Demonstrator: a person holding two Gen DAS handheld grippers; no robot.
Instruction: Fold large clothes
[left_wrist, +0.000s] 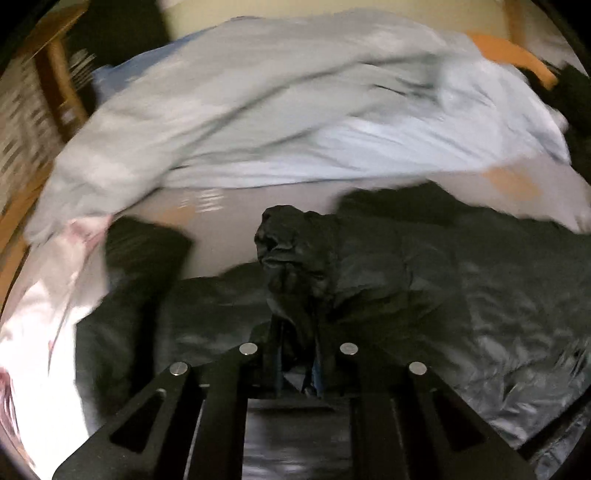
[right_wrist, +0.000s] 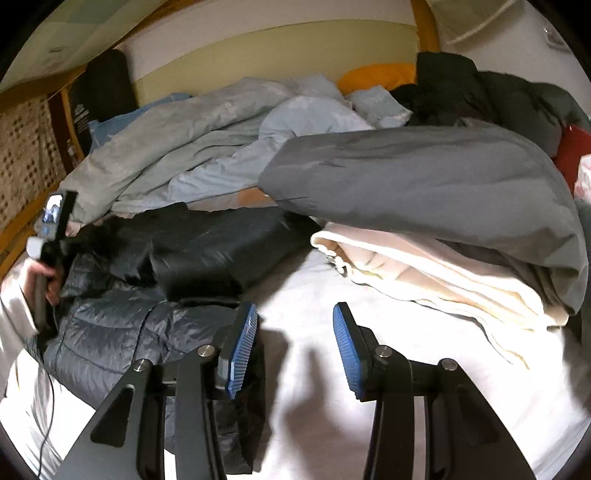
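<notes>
One black puffer jacket (right_wrist: 122, 332); one grey duvet (right_wrist: 424, 184); one cream blanket (right_wrist: 424, 273); two tongs (right_wrist: 295, 347) (left_wrist: 297, 354)

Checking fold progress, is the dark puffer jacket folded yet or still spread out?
Partly folded: the puffer jacket lies rumpled on the bed, one part doubled over. The left tongs grip a bunch.

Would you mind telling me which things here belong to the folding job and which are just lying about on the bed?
In the job:
- black puffer jacket
- left gripper, shut on a bunch of its fabric
- right gripper, open above the white sheet

Lying about:
- grey duvet
- cream blanket
- light blue bedding
- orange pillow
</notes>
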